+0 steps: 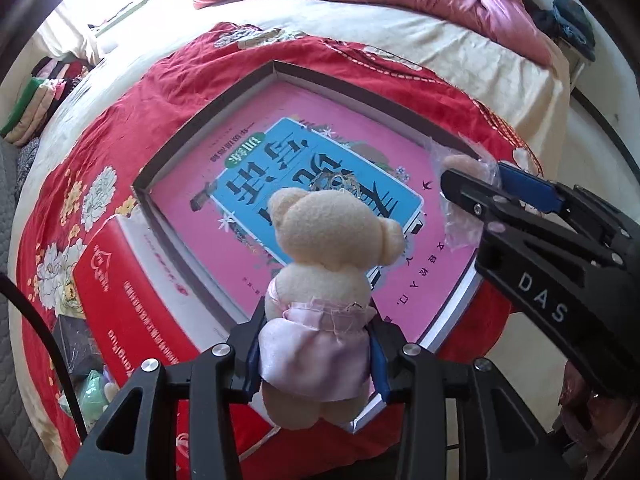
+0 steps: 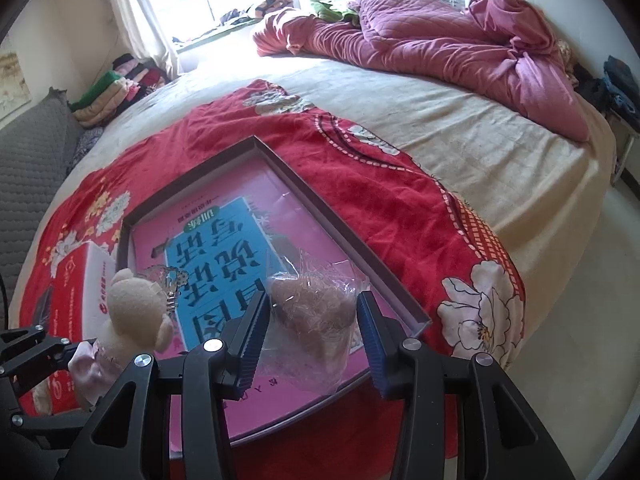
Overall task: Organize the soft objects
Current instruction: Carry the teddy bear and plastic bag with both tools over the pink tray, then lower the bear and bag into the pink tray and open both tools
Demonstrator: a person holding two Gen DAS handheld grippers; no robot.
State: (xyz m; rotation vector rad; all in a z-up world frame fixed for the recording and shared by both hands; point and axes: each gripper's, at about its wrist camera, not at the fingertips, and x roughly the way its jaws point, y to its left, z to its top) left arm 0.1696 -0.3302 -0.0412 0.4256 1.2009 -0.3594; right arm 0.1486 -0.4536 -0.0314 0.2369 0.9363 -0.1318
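My left tongs (image 1: 314, 364) clamped on cream teddy bear (image 1: 324, 264) at its pink skirt, bear upright above shallow box (image 1: 208, 120). My right tongs (image 2: 312, 340) straddle plastic-wrapped plush (image 2: 316, 308); blue pads (image 2: 254, 344) just beside wrapper, contact hard for me to judge, so cannot tell whether gripping. Box lies on red floral blanket (image 2: 360, 184) on bed (image 2: 460, 120), pink book (image 1: 240, 160) inside. Red carton (image 1: 120, 300) beside box. Pink quilt (image 2: 440, 40) bunched at far end.

Book (image 1: 304, 184) in tray (image 1: 208, 120), seemingly.
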